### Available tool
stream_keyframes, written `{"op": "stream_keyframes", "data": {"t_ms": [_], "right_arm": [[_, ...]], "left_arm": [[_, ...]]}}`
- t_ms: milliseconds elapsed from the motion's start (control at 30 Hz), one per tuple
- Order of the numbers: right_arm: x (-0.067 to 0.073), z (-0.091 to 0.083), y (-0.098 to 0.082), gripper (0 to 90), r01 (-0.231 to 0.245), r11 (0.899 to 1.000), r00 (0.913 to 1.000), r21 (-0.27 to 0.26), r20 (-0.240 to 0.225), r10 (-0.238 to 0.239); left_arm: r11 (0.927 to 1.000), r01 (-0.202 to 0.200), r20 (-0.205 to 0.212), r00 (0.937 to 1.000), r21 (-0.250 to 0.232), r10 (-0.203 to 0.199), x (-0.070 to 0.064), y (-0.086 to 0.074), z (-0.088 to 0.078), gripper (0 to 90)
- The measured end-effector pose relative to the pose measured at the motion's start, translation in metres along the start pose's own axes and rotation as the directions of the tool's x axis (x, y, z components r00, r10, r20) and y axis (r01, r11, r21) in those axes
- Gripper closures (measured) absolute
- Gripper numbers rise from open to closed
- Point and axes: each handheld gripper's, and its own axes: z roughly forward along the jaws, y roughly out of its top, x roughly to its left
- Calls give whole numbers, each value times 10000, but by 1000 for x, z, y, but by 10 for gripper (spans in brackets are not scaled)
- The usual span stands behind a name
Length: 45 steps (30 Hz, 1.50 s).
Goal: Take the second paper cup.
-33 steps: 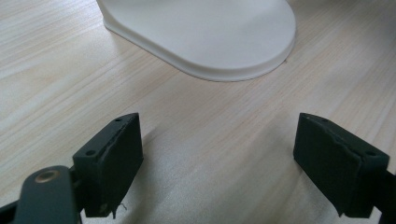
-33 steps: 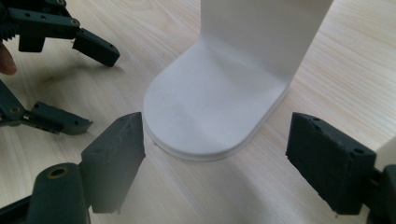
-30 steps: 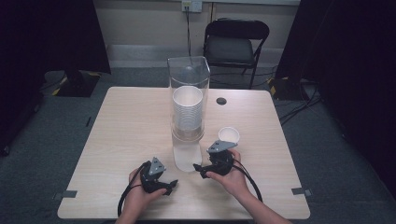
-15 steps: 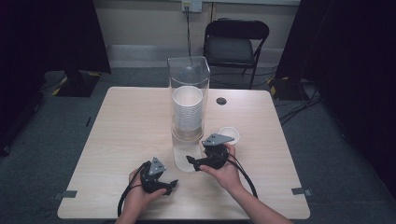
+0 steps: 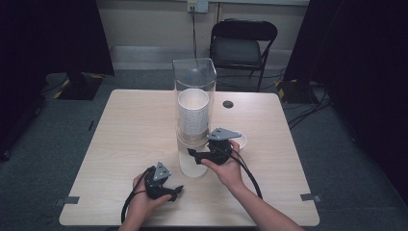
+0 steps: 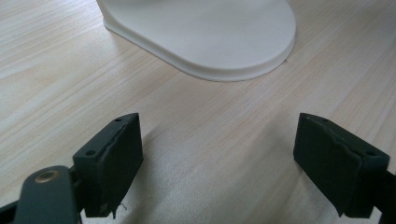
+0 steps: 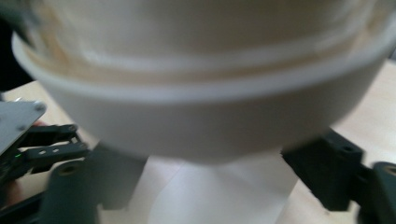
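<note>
A tall clear cup dispenser point(image 5: 194, 77) stands mid-table and holds a stack of white paper cups point(image 5: 193, 113). My right gripper point(image 5: 193, 154) reaches in from the right at the dispenser's lower end. In the right gripper view its jaws point(image 7: 219, 186) have just been closing, and the pads touch both sides of the lowest cup point(image 7: 219, 205), which hangs under the white collar point(image 7: 196, 116). My left gripper point(image 5: 177, 191) rests on the table near the front edge. It stands open point(image 6: 219, 163) with nothing between its pads and faces the dispenser's white base point(image 6: 205, 32).
A single white cup point(image 5: 240, 140) stands on the wooden table point(image 5: 134, 125) just right of my right hand. A small black disc point(image 5: 227, 104) lies behind the dispenser, and a black folding chair point(image 5: 243, 45) stands beyond the far edge.
My right gripper has moved left from beside the single cup to the dispenser's lower end and risen a little. The left gripper has stayed put.
</note>
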Motion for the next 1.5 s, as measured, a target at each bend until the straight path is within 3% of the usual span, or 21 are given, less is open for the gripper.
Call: {"op": "stream_keyframes", "data": {"t_ms": [33, 300, 500, 667, 933, 1000, 1033, 1100, 1233, 1300, 1500], "right_arm": [[1, 1, 1, 355, 54, 10000, 10000, -12, -64, -54], [7, 5, -10, 373, 606, 9959, 9980, -672, 211, -593], [7, 5, -12, 378, 819, 9948, 9965, -613, 211, -808], [6, 6, -14, 382, 864, 9942, 9962, -635, 171, -855], [5, 6, -12, 375, 443, 9976, 9990, -540, 21, -442], [4, 6, -10, 357, 355, 9983, 9993, -461, -54, -358], [3, 6, -6, 268, 184, 9989, 9998, -442, -106, -189], [4, 5, -3, 262, 298, 9983, 9995, -508, -30, -300], [1, 5, 2, 267, 194, 9982, 9998, -567, -81, -199], [1, 7, 2, 346, 249, 9978, 9993, -619, -277, -267], [4, 9, -4, 362, 573, 9947, 9982, -854, -115, -585]], "left_arm": [[10000, 0, 4, 10000, 3, 0, 0, 0, 0, 153], [10000, -3, 9, 10000, 27, 3, 0, 0, 0, 153], [10000, -18, -3, 10000, 27, 18, 0, 0, 0, 153], [10000, -17, -8, 10000, 16, 17, 0, 0, 0, 153], [10000, -7, -12, 10000, -2, 7, 0, 0, 0, 153], [10000, -36, 19, 10000, 52, 36, 1, 0, 0, 154], [10000, -27, 22, 10000, 45, 27, 0, 0, 0, 153], [10000, -28, 24, 10000, 50, 28, 0, 0, 0, 153], [10000, -29, 23, 10000, 47, 29, 0, 0, 0, 153], [10000, -30, 23, 10000, 48, 30, 0, 0, 0, 153], [10000, -35, 14, 10000, 53, 35, 0, 0, 0, 153]]}}
